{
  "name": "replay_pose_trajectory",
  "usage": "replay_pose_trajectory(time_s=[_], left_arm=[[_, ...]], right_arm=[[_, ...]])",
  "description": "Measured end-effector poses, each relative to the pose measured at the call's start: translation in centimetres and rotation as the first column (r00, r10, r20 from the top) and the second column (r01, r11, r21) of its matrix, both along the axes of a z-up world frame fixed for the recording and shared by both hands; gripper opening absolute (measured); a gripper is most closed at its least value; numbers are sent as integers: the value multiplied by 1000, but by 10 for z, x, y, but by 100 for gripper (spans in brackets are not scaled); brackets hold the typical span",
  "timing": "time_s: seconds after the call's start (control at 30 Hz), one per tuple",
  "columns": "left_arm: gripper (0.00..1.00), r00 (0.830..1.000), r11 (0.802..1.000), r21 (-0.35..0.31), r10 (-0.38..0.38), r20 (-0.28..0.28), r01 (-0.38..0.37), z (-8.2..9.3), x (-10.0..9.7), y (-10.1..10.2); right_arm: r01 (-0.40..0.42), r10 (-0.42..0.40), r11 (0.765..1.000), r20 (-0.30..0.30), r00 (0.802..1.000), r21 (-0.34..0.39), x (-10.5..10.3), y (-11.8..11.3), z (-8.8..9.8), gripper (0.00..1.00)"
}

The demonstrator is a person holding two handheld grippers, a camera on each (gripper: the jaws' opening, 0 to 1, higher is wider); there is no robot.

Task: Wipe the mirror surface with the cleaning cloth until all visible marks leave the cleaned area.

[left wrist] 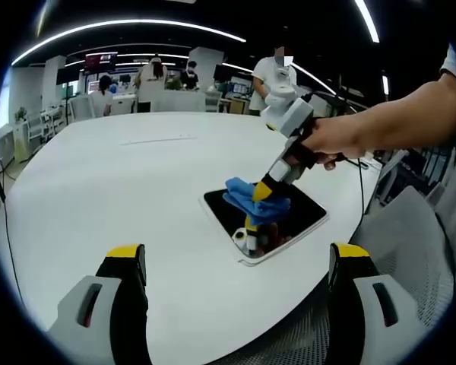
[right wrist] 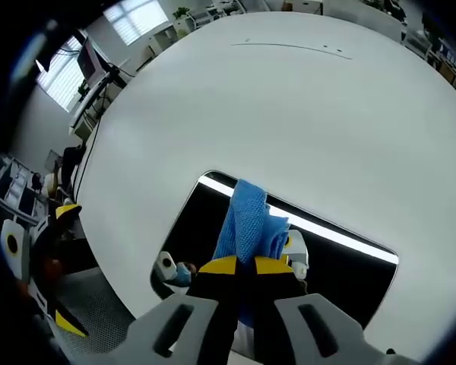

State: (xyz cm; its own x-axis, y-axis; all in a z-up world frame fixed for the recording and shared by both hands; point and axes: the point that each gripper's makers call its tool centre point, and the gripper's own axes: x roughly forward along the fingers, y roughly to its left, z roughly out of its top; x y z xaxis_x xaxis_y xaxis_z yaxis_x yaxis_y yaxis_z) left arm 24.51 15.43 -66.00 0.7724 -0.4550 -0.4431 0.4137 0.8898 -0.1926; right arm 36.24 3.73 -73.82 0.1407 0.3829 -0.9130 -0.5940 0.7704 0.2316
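Observation:
A rectangular mirror (left wrist: 308,213) (right wrist: 349,270) with a white frame lies flat on the white table, its glass dark with reflections. A blue cleaning cloth (left wrist: 247,192) (right wrist: 248,220) rests bunched on the glass. My right gripper (right wrist: 245,266) (left wrist: 263,192) is shut on the cloth and presses it onto the mirror; a hand holds it from the right in the left gripper view. My left gripper (left wrist: 235,262) hovers open near the table's front edge, short of the mirror, with nothing between its jaws. It also appears at the left edge of the right gripper view (right wrist: 42,258).
The large white table (left wrist: 121,175) (right wrist: 289,106) stretches far behind and to the left of the mirror. A grey mesh chair (left wrist: 418,243) stands by the table's near right edge. Several people and desks (left wrist: 159,84) are far behind the table.

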Motion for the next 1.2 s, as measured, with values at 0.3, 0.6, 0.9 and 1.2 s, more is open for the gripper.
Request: replay_pose_trajectory(time_s=[0.3, 0.6, 0.9, 1.2], left_arm=[[99, 1000, 1000, 2, 1, -2, -1, -1, 1, 1], [99, 1000, 1000, 5, -3, -7, 3, -2, 0, -1], [99, 1000, 1000, 8, -1, -7, 1, -3, 0, 0], [99, 1000, 1000, 8, 1, -9, -1, -2, 0, 0]], right_arm=[[21, -21, 1000, -4, 1000, 4, 3, -19, 0, 0], [31, -31, 1000, -6, 1000, -2, 2, -37, 2, 0], [58, -58, 998, -15, 998, 10, 5, -46, 0, 0], [83, -83, 996, -9, 997, 15, 4, -59, 1, 0]])
